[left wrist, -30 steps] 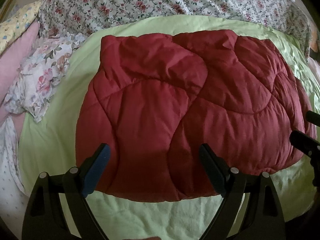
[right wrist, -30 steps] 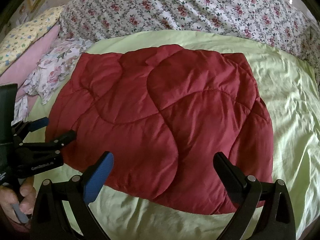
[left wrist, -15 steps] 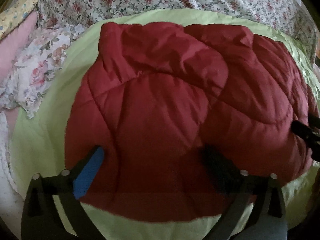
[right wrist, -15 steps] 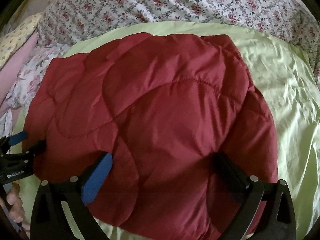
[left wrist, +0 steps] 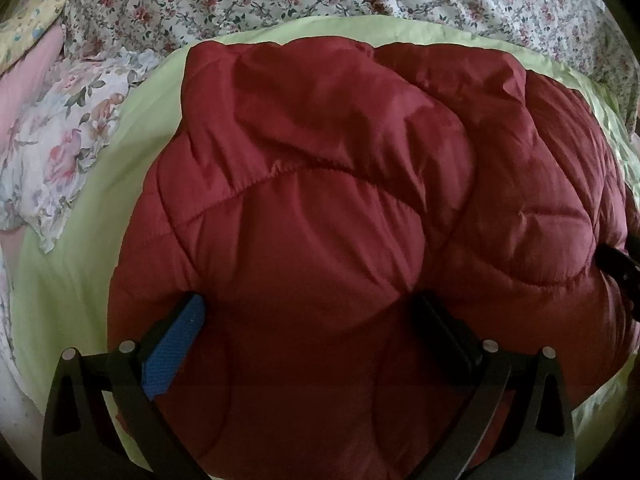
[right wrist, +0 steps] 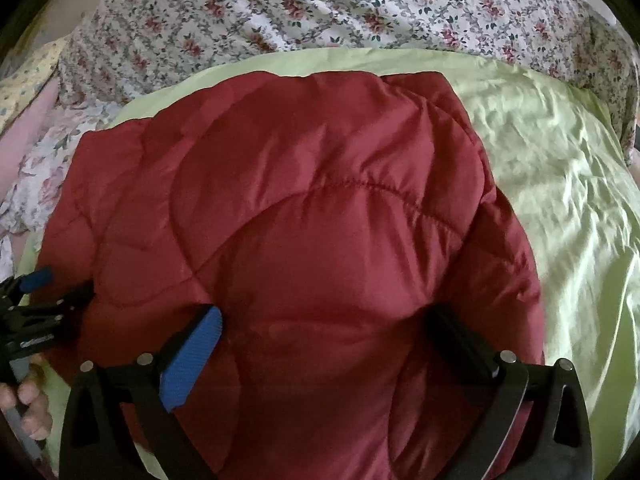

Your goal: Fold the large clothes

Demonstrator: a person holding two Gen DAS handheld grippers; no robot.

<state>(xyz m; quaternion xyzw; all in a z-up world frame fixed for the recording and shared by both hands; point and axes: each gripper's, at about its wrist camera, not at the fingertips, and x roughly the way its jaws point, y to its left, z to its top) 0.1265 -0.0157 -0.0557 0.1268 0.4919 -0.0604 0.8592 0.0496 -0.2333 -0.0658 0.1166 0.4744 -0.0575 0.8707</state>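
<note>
A dark red quilted padded garment [left wrist: 340,208] lies folded on the light green sheet [left wrist: 132,128]. My left gripper [left wrist: 310,314] is open wide, low over the garment's near left part. Its blue fingertip [left wrist: 192,316] and black fingertip [left wrist: 430,316] rest against the puffy cloth, which bulges between them. In the right wrist view the same garment [right wrist: 320,208] fills the middle. My right gripper [right wrist: 324,318] is open wide too, fingertips set on the near right part. Each view shows the other gripper at its edge: the left gripper [right wrist: 36,300] and the right gripper [left wrist: 616,264].
A rose-patterned bedcover [right wrist: 320,4] runs across the back. A flowered white cloth [left wrist: 60,140] and pink fabric [left wrist: 28,68] lie at the left. Bare green sheet [right wrist: 560,184] spreads to the garment's right. A hand [right wrist: 32,408] holds the left gripper's handle.
Both grippers have come down and forward onto the red garment, which now fills far more of each view. Their fingertips, earlier above its near edge, now meet the cloth.
</note>
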